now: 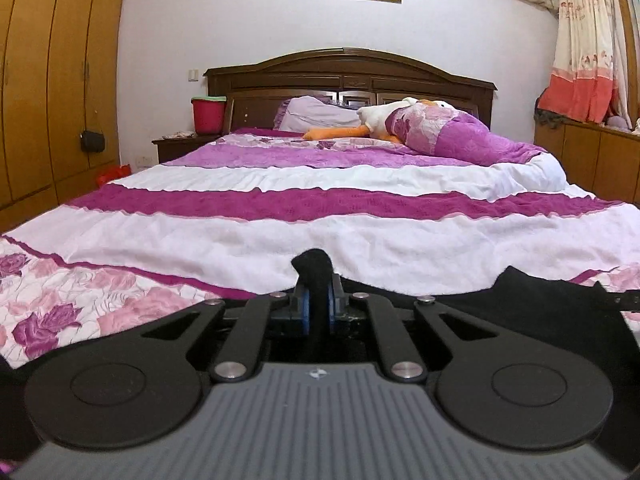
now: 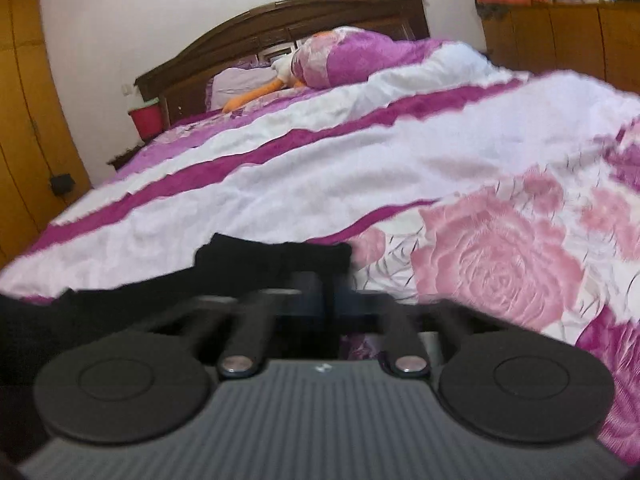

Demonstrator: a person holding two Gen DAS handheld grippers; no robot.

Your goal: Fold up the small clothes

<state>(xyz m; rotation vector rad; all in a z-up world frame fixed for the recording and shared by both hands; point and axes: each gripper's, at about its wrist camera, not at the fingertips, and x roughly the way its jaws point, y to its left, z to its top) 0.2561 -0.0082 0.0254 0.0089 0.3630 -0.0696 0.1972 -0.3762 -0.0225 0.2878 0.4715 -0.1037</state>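
A small black garment (image 1: 536,296) lies on the near end of the bed's quilt (image 1: 280,240), which is white, purple and rose-patterned. My left gripper (image 1: 316,296) is shut on a pinch of this cloth, and a black tuft (image 1: 314,266) sticks up between its blue pads (image 1: 306,312). The rest of the garment spreads off to the right. The right wrist view is blurred. There my right gripper (image 2: 328,288) is shut on a bunched edge of the black garment (image 2: 264,256), which trails off to the lower left over the quilt (image 2: 360,184).
A plush duck (image 1: 384,118) and pillows (image 1: 316,114) lie by the dark wooden headboard (image 1: 348,76). On a nightstand at the left stands a red bucket (image 1: 208,114). A wooden wardrobe (image 1: 52,80) lines the left wall. A low cabinet (image 1: 592,156) and a curtain (image 1: 580,48) are at the right.
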